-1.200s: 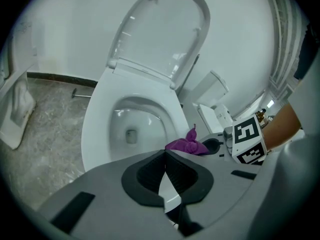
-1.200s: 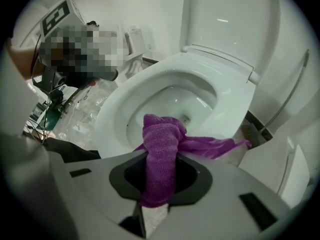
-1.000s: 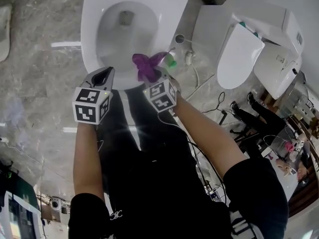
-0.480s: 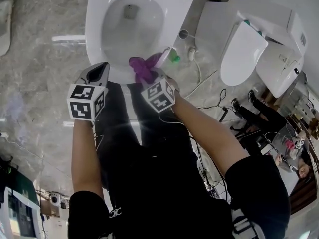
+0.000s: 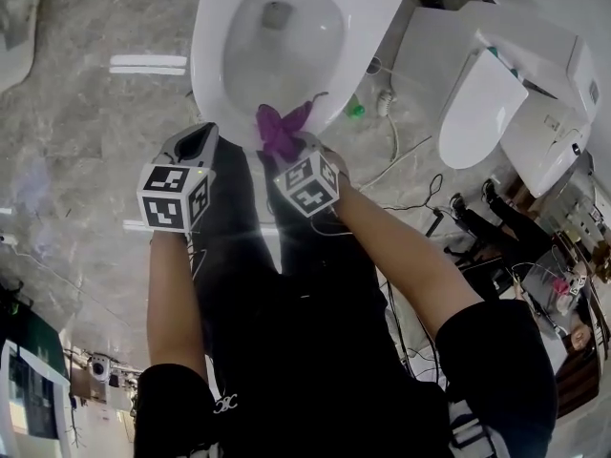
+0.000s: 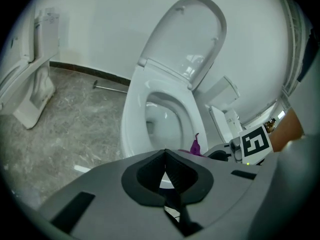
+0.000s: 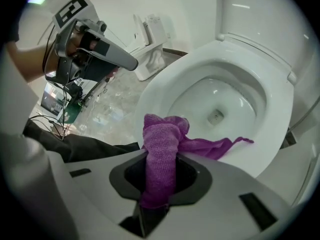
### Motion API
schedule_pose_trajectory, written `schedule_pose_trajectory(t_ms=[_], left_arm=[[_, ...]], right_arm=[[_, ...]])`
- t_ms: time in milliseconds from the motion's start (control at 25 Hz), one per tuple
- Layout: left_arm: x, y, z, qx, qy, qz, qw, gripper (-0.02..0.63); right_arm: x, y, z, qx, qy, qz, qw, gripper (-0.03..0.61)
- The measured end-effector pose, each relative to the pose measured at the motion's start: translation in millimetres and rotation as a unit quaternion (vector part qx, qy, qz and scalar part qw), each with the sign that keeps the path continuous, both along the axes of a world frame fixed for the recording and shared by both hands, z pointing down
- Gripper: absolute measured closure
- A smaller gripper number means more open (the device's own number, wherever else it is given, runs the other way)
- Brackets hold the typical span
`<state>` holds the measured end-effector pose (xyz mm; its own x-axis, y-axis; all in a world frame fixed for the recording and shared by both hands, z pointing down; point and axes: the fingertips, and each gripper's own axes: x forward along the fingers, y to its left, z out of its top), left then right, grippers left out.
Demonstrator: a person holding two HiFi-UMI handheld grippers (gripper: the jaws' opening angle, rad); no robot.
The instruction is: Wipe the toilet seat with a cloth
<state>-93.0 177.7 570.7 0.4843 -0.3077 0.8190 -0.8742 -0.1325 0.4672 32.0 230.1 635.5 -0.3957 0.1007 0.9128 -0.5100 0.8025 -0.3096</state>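
Purple cloth (image 7: 162,149), a nubbly knitted fabric, is pinched as a bunched vertical fold between the jaws of the right hand-held gripper (image 7: 160,181). Its loose end trails forward as a thin, pointed tail and lies on the front rim of the toilet seat (image 7: 280,104). The seat is a smooth, glossy white oval ring around the bowl opening. The left hand-held gripper (image 6: 165,170) has grey casing and dark pads. Its jaws are pressed together with nothing between them, and it hangs just off the seat's front edge, beside the cloth-bearing gripper. Below the seat lies a grey, marble-veined floor (image 5: 86,160).
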Motion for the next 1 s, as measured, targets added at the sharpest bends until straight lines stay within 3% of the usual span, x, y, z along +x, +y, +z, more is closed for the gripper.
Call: schedule_pose_trajectory(t_ms=[360, 1000], left_arm=[[-32, 12, 5, -0.004, -0.002, -0.016, 0.9999, 0.611], [-63, 19, 12, -0.009, 0.001, -0.023, 0.9997, 0.611]], right_arm=[[-41, -6, 3, 0.005, -0.004, -0.025, 1.0, 0.497], [-104, -6, 0, 0.097, -0.037, -0.13, 0.986, 0.496]])
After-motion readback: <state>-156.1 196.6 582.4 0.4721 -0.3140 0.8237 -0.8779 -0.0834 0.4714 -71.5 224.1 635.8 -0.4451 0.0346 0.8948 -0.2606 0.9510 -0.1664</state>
